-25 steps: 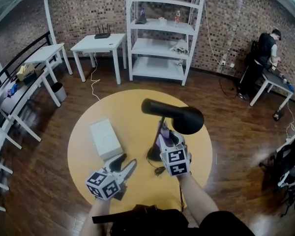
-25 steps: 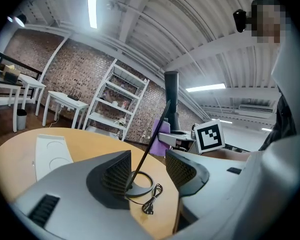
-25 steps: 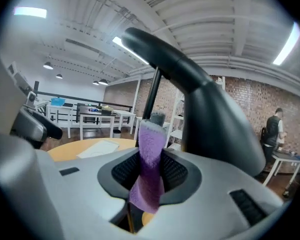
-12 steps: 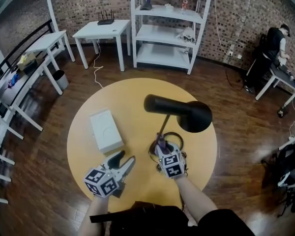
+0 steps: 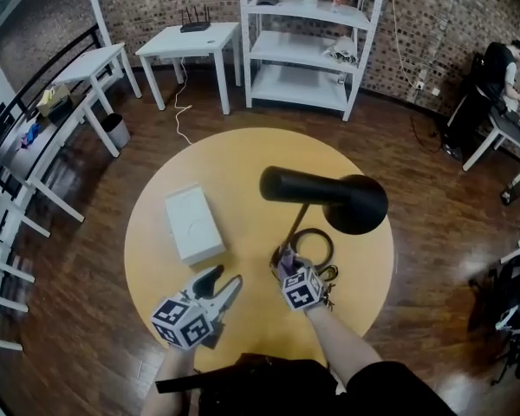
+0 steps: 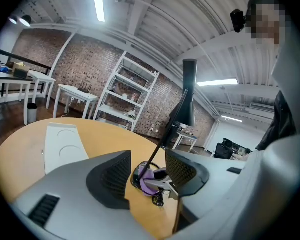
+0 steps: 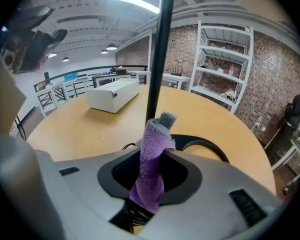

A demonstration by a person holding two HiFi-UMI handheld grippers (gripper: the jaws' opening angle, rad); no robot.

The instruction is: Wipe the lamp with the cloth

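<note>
A black desk lamp stands on the round yellow table (image 5: 156,258), its head (image 5: 334,199) level and its thin stem (image 5: 300,225) leaning down to a ring base (image 5: 315,248). My right gripper (image 5: 285,261) is low beside the stem's foot, shut on a purple cloth (image 5: 287,256). In the right gripper view the cloth (image 7: 152,144) stands up between the jaws, right against the stem (image 7: 160,54). My left gripper (image 5: 221,284) hovers open and holds nothing at the table's near left. The left gripper view shows the lamp (image 6: 189,91) and cloth (image 6: 147,176) beyond its jaws.
A white flat box (image 5: 193,224) lies on the table's left half. A black cable and plug (image 5: 328,276) trail by the lamp base. Beyond the table are white shelving (image 5: 312,42), white side tables (image 5: 191,46) and a person (image 5: 494,85) at the far right.
My right gripper, with the cloth, has slid down along the stem from just under the lamp head to the base. The left gripper has barely shifted.
</note>
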